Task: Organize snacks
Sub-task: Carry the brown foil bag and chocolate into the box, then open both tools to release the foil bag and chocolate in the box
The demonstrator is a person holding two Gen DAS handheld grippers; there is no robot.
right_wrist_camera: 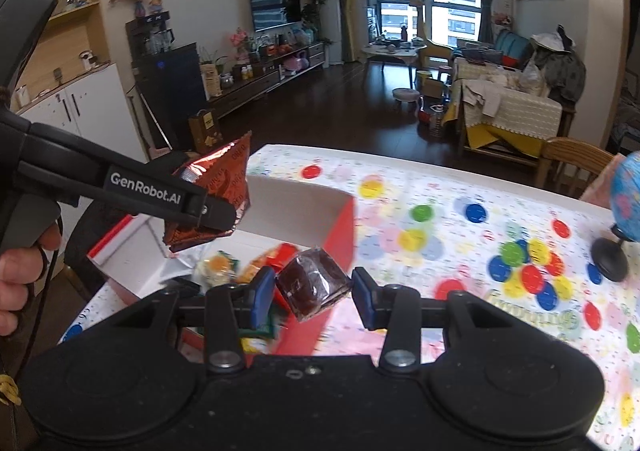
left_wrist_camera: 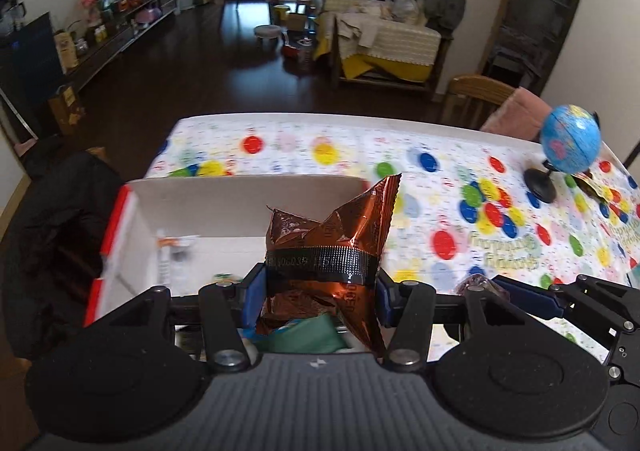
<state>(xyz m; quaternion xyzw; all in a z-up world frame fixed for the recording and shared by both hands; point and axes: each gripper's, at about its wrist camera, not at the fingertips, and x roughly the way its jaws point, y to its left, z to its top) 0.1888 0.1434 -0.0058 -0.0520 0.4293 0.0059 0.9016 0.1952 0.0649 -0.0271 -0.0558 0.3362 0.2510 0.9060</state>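
My left gripper (left_wrist_camera: 320, 293) is shut on a copper-brown foil snack bag (left_wrist_camera: 332, 235) and holds it above the open white box with red sides (left_wrist_camera: 240, 191). The same bag shows in the right wrist view (right_wrist_camera: 218, 191), clamped by the left gripper (right_wrist_camera: 216, 217) over the box (right_wrist_camera: 304, 207). My right gripper (right_wrist_camera: 313, 295) is shut on a small dark brown cake in clear wrap (right_wrist_camera: 314, 283), held above the box's near right corner. Several colourful snacks (right_wrist_camera: 224, 267) lie inside the box.
The table wears a polka-dot cloth (left_wrist_camera: 460, 211). A small blue globe on a black stand (left_wrist_camera: 568, 147) stands at the right; it also shows in the right wrist view (right_wrist_camera: 624, 187). A wooden chair (left_wrist_camera: 476, 99) is behind the table. A dark jacket (left_wrist_camera: 52, 235) hangs left of the box.
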